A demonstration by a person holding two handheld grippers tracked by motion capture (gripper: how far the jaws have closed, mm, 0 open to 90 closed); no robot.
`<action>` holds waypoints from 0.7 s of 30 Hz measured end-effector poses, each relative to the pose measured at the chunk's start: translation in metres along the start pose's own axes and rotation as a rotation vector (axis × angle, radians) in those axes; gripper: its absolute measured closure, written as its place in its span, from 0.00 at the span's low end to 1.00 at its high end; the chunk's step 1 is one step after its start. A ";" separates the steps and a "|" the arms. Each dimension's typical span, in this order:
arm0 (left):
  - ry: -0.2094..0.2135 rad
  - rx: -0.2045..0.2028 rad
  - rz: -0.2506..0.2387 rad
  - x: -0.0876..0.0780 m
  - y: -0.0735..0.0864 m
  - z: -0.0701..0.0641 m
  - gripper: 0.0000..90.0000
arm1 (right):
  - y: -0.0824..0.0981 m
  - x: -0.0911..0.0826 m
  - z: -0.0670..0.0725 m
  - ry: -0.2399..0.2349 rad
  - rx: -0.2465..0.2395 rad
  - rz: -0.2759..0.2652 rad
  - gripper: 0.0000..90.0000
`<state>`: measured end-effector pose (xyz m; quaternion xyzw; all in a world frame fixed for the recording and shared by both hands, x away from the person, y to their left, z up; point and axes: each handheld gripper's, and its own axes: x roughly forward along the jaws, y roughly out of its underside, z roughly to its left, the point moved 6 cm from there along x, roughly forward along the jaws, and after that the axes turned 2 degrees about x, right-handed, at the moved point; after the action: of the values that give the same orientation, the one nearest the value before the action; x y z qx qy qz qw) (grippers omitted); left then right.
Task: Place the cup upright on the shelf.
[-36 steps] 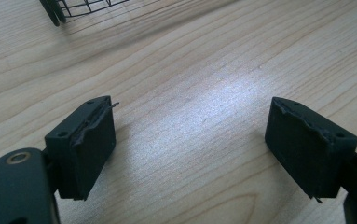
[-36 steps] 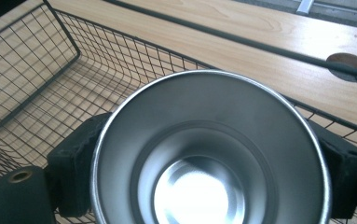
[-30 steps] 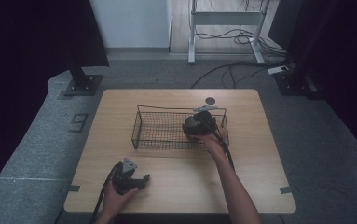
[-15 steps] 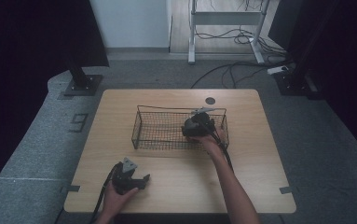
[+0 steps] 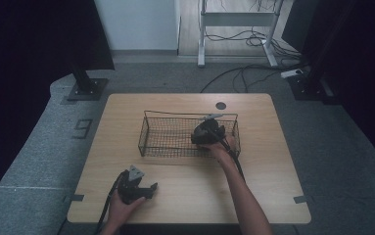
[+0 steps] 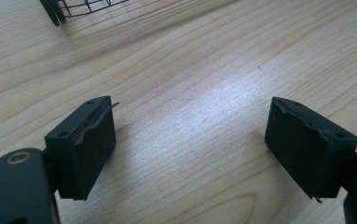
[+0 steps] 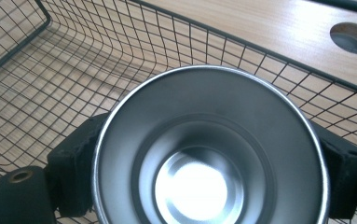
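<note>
Wire basket (image 5: 175,139) walls are enclosing the right gripper (image 5: 208,133) and its steel cup (image 7: 209,154); bare table (image 5: 185,186) is lying open before the left gripper (image 6: 190,140).

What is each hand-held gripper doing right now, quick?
Left hand-held gripper: open, holding nothing, above the table.
Right hand-held gripper: closed on a metal cup inside the wire basket.

A polished steel cup (image 7: 209,149), empty, with its open mouth facing the right gripper view's camera and a bright glare on its base, sits clamped between two black fingers (image 7: 76,177) at its 9 and 3 o'clock sides. It hangs inside the black wire basket (image 5: 168,137), at the basket's 3 o'clock end.
</note>
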<state>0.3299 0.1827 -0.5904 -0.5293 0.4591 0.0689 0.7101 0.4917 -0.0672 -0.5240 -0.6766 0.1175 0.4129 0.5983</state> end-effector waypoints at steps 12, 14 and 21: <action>0.000 0.000 0.000 0.000 0.000 0.000 0.18 | 0.006 0.007 -0.007 0.055 0.027 0.049 0.15; 0.000 0.000 0.000 0.000 0.000 0.000 0.18 | 0.006 0.007 -0.007 0.055 0.031 0.046 0.15; 0.000 0.000 0.000 0.000 0.000 0.000 0.18 | 0.006 0.007 -0.007 0.062 0.027 0.056 0.14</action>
<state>0.3299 0.1827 -0.5904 -0.5292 0.4591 0.0688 0.7102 0.4949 -0.0733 -0.5334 -0.6773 0.1601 0.4067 0.5918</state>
